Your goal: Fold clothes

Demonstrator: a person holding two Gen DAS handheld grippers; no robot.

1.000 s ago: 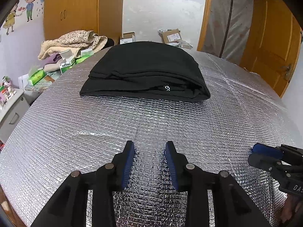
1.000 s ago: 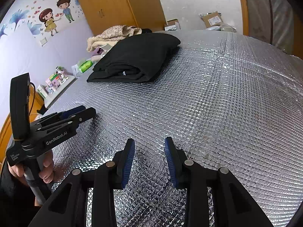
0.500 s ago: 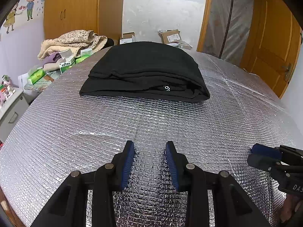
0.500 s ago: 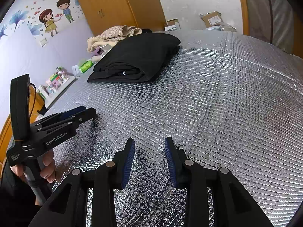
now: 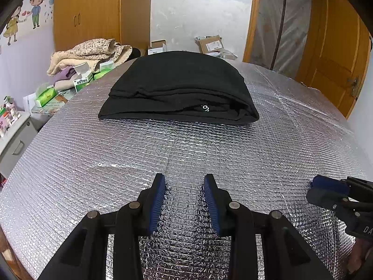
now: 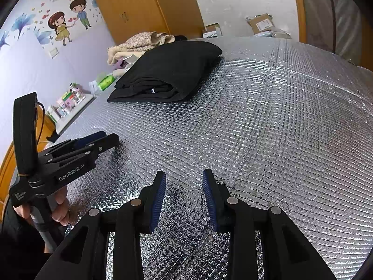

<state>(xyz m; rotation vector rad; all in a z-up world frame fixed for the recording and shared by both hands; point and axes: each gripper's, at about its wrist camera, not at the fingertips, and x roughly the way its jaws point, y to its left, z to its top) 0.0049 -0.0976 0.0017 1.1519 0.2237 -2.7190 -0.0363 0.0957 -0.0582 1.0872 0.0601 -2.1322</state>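
"GenRobot.AI" reads in white along the side of the left gripper [image 6: 102, 141], off to the right gripper's [image 6: 184, 182] left. "DA" shows on the right gripper's body. The small white mark on the black folded garment [image 5: 181, 88] ahead is unreadable.

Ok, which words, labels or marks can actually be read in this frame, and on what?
"GenRobot.AI": side of the left gripper.
"DA", cut off at the picture's edge: right gripper.
Small white mark on the black garment: unreadable.
Vertical print on the left gripper's body, box labels, parcel label: too small.
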